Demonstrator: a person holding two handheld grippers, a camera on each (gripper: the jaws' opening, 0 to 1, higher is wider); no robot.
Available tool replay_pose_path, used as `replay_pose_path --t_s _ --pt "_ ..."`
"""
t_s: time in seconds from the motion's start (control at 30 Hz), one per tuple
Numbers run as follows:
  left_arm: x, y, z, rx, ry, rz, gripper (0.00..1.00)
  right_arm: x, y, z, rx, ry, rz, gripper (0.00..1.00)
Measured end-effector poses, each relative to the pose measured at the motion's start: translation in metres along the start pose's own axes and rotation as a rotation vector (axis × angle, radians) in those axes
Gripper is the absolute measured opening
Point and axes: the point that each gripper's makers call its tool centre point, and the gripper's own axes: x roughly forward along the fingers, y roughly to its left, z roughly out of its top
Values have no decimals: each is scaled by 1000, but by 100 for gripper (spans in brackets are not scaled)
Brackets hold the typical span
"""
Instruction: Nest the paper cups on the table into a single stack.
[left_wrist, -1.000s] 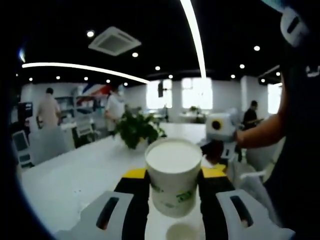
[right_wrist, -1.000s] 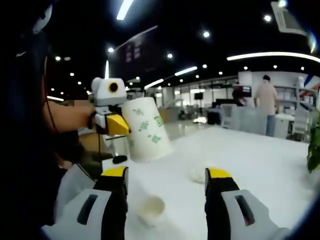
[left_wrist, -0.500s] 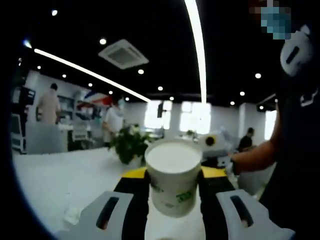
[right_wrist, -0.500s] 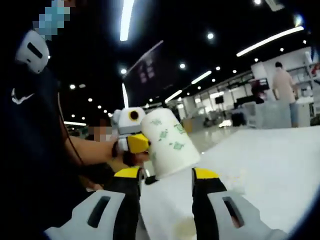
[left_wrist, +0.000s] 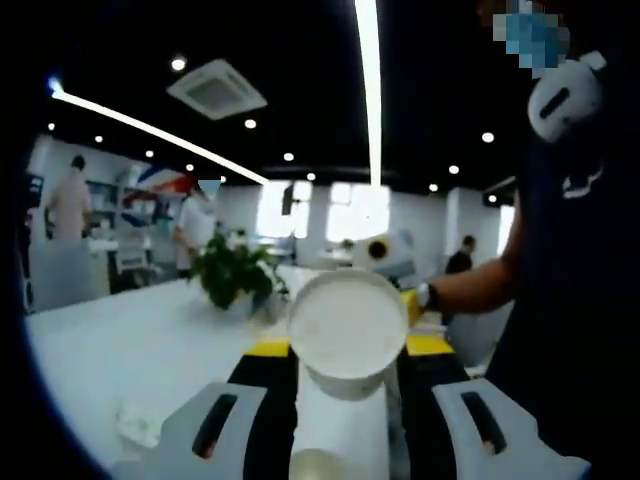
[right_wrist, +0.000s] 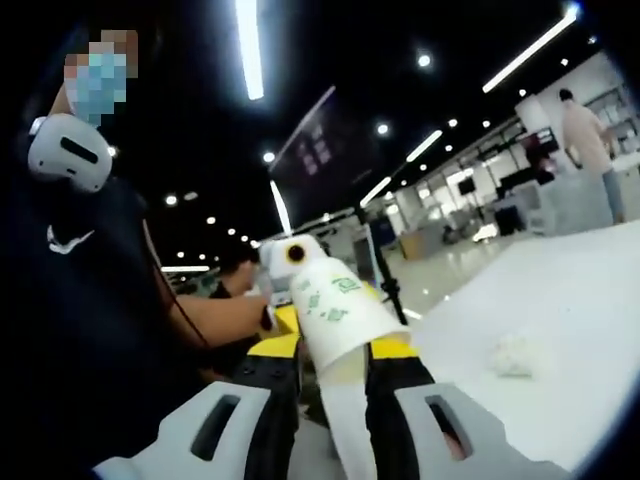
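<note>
We see the left gripper (left_wrist: 343, 352) clamping a paper cup (left_wrist: 347, 325), its mouth toward us. The right gripper (right_wrist: 334, 352) grips a second cup (right_wrist: 345, 425) — the first cup's base sits over its top, above the white tabletop (right_wrist: 560, 330).

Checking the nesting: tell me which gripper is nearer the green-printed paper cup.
Left. The left gripper is shut on the paper cup, a jaw on each side; the right gripper flanks the cup's end, contact unclear.
</note>
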Motion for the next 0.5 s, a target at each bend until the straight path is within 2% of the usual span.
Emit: replay_pose_path --t_s 0.07,0.17,0.3,0.5 --pt "1 -3 -6 10 29 -8 38 2 1 -1 -1 9 5 17" --pt "-3 3 -14 27 61 7 38 6 5 -2 -10 33 32 11" --pt "-5 5 -16 29 55 17 38 11 7 -3 -30 60 45 10" --pt "-8 8 -19 29 55 39 38 15 17 0 -34 84 91 2"
